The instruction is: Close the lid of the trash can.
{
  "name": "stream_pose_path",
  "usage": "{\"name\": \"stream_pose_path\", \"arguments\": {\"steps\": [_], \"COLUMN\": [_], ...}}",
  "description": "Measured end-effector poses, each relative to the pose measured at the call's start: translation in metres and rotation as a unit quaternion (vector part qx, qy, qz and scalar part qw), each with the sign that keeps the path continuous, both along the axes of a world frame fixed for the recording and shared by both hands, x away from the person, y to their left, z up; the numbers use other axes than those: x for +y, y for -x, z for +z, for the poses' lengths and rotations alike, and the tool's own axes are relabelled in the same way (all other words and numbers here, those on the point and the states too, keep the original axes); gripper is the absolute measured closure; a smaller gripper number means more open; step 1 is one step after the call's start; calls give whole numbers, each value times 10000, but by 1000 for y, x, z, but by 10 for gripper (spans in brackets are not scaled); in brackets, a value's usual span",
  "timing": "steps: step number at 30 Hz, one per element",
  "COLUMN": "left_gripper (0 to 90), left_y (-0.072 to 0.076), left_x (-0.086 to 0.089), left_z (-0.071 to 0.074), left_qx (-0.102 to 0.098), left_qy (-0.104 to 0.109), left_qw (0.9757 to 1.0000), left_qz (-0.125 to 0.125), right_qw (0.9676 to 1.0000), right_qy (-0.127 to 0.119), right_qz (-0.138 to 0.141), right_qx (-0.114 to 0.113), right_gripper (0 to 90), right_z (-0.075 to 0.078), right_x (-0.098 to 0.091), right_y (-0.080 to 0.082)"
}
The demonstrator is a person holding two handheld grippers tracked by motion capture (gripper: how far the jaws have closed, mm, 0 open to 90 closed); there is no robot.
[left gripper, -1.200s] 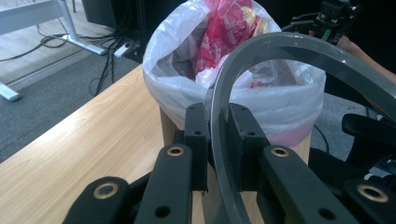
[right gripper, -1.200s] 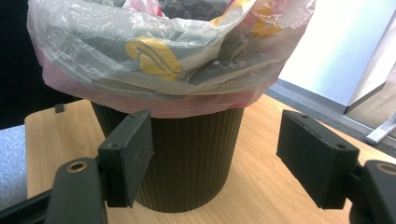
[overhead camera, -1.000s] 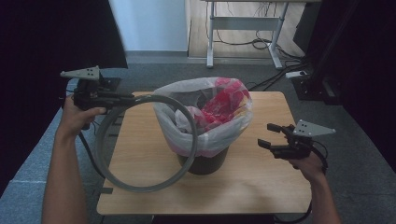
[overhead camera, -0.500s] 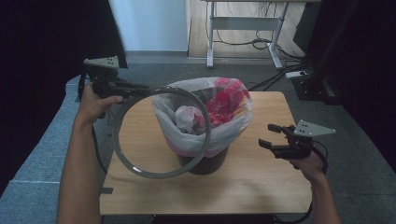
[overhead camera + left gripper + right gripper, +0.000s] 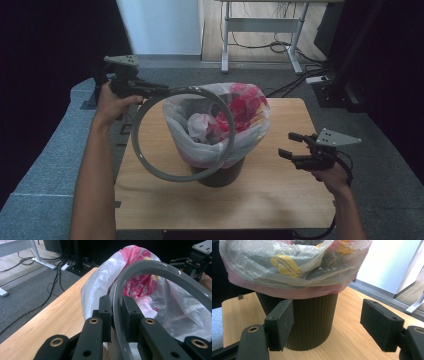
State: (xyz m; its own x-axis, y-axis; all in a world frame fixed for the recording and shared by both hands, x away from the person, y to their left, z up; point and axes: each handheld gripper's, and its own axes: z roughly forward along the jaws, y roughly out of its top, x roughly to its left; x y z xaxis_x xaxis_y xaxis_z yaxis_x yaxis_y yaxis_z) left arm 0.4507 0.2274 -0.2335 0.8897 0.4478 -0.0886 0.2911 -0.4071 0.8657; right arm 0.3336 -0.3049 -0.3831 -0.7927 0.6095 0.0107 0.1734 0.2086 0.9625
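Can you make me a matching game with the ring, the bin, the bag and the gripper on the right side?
Things:
1. grey ring
2. bin
3. plastic bag
4. right gripper

States:
A. open, holding nothing
B. dark and ribbed, standing on the wooden table
C. pinched in the left gripper, tilted beside the bin
D. clear and pink, folded over the bin's rim

Pairs: 1-C, 2-B, 3-D, 4-A

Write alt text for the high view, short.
The left gripper holds a grey ring tilted up over a dark bin lined with a clear bag holding red and white waste, on a wooden table. The right gripper waits open to the bin's right, off the table.
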Motion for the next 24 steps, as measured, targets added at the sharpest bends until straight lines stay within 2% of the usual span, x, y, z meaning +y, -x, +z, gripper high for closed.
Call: {"name": "stream_pose_path", "arguments": {"steps": [6,17,20,24], "left_gripper": [791,791,791,793], "left_y": [-11,-37,-49,-58], "left_x": [-14,-41,-56,-65], "left_z": [6,11,8,4], "left_qx": [6,32,110,172], "left_qy": [-35,-139,-311,-402], "left_qw": [10000,9999,9995,9990], "left_qz": [-85,-16,31,92], "right_qw": [10000,9999,9999,9998], "right_qy": [3,-33,-35,-69], "right_qz": [-25,-123,-147,-186], "right_qx": [4,35,28,22], "right_gripper": [262,262,263,262], "right_z": [0,-3,-2,-3], "right_x": [-2,-10,-12,-15], "right_y": [0,0,0,1]}}
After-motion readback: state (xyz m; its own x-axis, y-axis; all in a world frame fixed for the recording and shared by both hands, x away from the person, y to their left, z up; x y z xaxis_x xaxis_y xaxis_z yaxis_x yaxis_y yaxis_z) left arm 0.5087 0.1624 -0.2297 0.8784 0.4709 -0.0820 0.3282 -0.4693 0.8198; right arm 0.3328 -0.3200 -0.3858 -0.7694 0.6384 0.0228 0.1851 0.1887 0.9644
